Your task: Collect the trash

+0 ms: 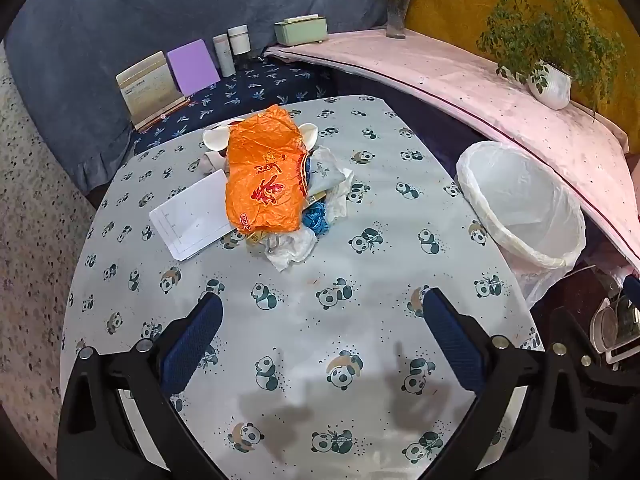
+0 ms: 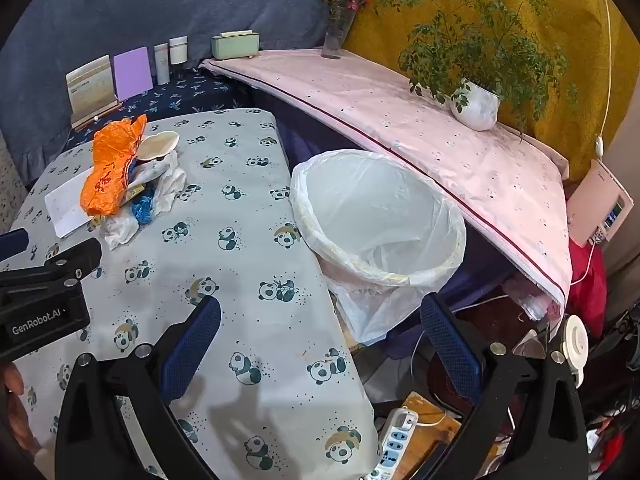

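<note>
A pile of trash lies on the panda-print table (image 1: 360, 340): an orange plastic bag (image 1: 264, 176) on top, a white paper sheet (image 1: 192, 216), crumpled white wrappers (image 1: 292, 248), a blue scrap (image 1: 316, 220) and a cream shell-like piece (image 1: 216, 138). The pile also shows in the right wrist view (image 2: 112, 172). A bin lined with a clear bag (image 1: 520, 204) (image 2: 380, 216) stands off the table's right edge. My left gripper (image 1: 320, 312) is open and empty, short of the pile. My right gripper (image 2: 320, 320) is open and empty over the table's right edge, near the bin.
A pink-covered shelf (image 2: 440, 132) runs behind the bin with a potted plant (image 2: 478, 108), a flower vase (image 2: 334, 40) and a green box (image 2: 236, 46). A calendar (image 1: 148, 88), purple card and bottles stand at the back left. A power strip (image 2: 396, 440) and cables lie below right.
</note>
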Demonstrator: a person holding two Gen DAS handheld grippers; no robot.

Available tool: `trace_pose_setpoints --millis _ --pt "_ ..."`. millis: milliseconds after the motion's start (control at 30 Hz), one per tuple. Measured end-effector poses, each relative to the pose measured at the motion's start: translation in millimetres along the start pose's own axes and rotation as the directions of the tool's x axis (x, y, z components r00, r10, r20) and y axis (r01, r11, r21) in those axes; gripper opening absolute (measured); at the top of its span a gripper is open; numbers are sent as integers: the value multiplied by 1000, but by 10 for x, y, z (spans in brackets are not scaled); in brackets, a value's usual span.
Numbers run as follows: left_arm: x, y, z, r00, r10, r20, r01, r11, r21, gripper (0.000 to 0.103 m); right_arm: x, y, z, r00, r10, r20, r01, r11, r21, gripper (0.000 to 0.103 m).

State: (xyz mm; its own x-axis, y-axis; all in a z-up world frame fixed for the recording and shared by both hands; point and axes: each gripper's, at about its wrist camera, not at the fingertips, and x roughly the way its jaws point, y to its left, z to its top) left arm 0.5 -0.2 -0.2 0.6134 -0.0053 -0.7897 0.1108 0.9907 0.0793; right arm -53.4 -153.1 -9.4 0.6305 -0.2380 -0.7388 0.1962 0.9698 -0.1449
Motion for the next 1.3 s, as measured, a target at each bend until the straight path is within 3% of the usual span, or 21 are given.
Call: trace_pose_setpoints --millis 400,1300 --pt "-88 -41 -17 999 12 36 -12 1000 5 96 -53 5 -18 1000 -17 9 17 1000 -16 96" --pt "-120 -40 -64 999 9 32 -9 1000 -3 96 -118 -24 -23 999 -27 28 28 1000 -3 96"
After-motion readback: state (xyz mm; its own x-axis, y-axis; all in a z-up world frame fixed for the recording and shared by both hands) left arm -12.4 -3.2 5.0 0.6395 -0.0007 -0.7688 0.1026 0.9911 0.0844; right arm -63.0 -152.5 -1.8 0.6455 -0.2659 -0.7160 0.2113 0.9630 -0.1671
